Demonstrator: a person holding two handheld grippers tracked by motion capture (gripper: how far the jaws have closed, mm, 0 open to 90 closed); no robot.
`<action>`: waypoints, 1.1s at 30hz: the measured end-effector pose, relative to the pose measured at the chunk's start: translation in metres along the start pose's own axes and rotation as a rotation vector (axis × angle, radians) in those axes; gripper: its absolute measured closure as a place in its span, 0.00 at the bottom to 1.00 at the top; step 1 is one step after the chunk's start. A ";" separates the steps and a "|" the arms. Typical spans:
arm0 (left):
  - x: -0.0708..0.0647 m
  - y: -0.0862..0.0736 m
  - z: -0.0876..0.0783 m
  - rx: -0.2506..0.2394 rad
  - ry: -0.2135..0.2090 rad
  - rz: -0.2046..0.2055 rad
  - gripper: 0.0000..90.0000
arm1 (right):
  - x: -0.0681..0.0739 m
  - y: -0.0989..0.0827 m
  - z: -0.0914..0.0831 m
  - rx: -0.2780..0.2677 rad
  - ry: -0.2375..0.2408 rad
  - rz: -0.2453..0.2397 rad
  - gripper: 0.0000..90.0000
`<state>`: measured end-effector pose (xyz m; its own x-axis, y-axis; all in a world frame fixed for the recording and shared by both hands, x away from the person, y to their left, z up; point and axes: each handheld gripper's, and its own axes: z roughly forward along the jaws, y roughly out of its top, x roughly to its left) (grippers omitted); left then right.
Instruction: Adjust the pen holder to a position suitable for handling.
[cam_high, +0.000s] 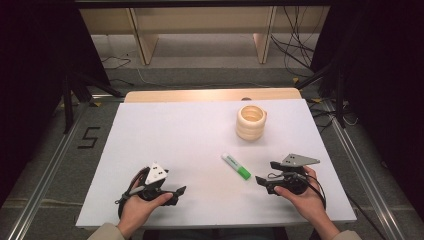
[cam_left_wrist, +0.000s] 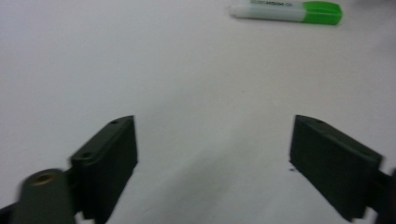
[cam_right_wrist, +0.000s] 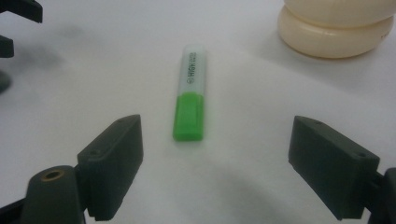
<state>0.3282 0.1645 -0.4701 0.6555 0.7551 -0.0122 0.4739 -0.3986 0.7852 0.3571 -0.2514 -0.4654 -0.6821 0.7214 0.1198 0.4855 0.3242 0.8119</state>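
Right now the green-capped white plastic highlighter pen lies just ahead of the right gripper, pointing lengthwise away from its wide-apart jaws; the left gripper, jaws also apart, is farther from the pen.

One green highlighter lies on the one white bench. One cream ribbed holder stands there too, built of stacked rings, about four as far as can be told. Two grippers are in hand, the left gripper and the right gripper, each with two black jaws.
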 end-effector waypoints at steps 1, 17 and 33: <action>0.002 -0.001 -0.001 -0.002 0.007 -0.001 0.18 | 0.000 0.000 0.000 0.000 0.000 0.000 0.20; 0.007 -0.006 -0.001 0.018 0.015 0.013 0.18 | 0.001 0.002 0.007 0.014 -0.008 0.000 0.20; 0.005 -0.004 0.005 0.032 0.021 0.022 0.18 | -0.002 -0.001 0.001 0.004 -0.024 0.003 0.20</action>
<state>0.3325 0.1674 -0.4761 0.6537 0.7565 0.0184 0.4779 -0.4316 0.7651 0.3585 -0.2526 -0.4667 -0.6673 0.7369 0.1082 0.4896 0.3244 0.8093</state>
